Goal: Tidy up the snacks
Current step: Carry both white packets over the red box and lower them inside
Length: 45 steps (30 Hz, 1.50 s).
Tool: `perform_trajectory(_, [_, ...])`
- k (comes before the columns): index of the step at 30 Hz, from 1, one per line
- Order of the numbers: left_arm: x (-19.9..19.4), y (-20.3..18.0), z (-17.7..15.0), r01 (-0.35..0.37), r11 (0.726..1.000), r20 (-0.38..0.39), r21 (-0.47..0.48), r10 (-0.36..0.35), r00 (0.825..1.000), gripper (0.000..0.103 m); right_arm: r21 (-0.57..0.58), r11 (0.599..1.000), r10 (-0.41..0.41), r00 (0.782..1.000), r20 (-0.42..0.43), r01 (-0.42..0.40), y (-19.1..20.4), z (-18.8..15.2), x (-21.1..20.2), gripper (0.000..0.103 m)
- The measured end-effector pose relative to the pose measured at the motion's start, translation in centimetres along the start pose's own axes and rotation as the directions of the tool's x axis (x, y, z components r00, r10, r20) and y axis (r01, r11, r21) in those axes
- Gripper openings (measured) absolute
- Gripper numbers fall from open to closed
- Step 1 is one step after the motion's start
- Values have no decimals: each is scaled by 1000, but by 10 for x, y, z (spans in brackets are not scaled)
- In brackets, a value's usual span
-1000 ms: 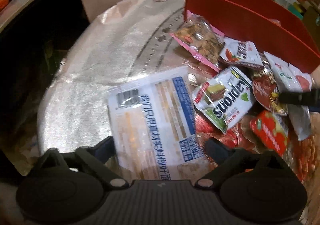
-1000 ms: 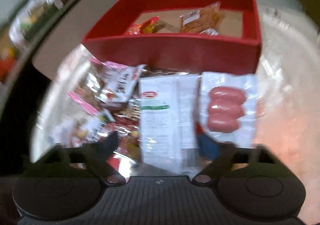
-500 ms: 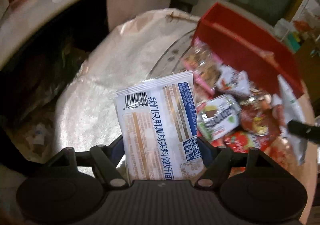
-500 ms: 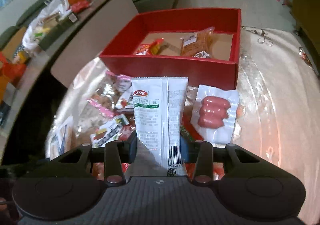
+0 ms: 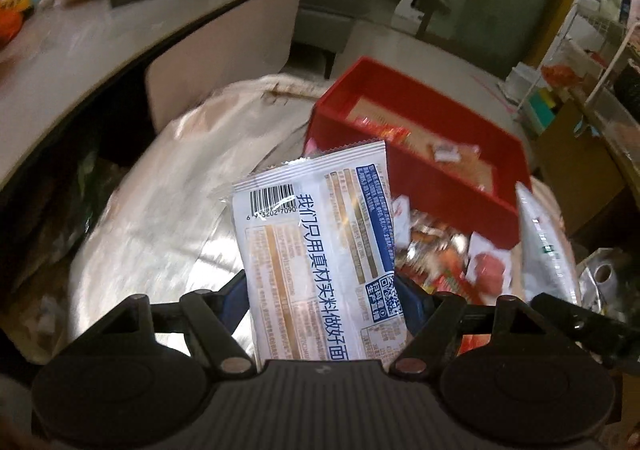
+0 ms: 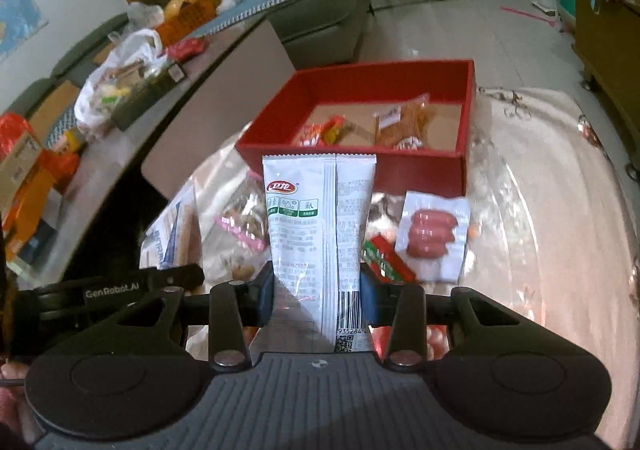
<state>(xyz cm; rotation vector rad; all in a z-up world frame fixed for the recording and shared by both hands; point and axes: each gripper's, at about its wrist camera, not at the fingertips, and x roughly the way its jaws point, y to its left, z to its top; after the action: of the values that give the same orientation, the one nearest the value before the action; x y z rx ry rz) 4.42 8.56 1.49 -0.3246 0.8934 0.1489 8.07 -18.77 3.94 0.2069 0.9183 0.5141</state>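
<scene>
I have the red box (image 6: 352,159) straight ahead of my right gripper (image 6: 318,286), clenched on the tall white packet (image 6: 320,234), while my left gripper (image 5: 320,290), gripping the blue-and-white packet (image 5: 320,250), sits left of it

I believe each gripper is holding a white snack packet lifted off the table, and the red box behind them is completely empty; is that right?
Not quite: the red box is not empty. The right wrist view shows at least two snack packs lying inside it. The rest holds: the left gripper grips a white noodle packet, and the right gripper a white snack packet.
</scene>
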Motion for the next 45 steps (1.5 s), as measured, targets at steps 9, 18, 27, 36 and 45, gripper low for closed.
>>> perform_trajectory(9, [25, -39, 40, 25, 998, 43, 53, -27, 999, 67, 46, 998, 33, 999, 43, -35, -15, 32, 20, 49])
perform_trajectory(18, [39, -66, 70, 12, 992, 112, 123, -26, 993, 68, 41, 999, 21, 997, 79, -24, -19, 63, 32, 49])
perform_trajectory(27, [53, -78, 90, 3, 992, 132, 127, -20, 991, 68, 23, 1000, 17, 995, 96, -19, -19, 87, 42, 49])
perform_trajectory(36, [59, -88, 97, 14, 992, 136, 127, -31, 990, 68, 22, 1000, 12, 994, 107, -14, -22, 98, 45, 49])
perform_trajectory(45, [63, -90, 101, 15, 992, 138, 129, -33, 990, 67, 27, 1000, 1, 994, 111, -4, -24, 103, 45, 49])
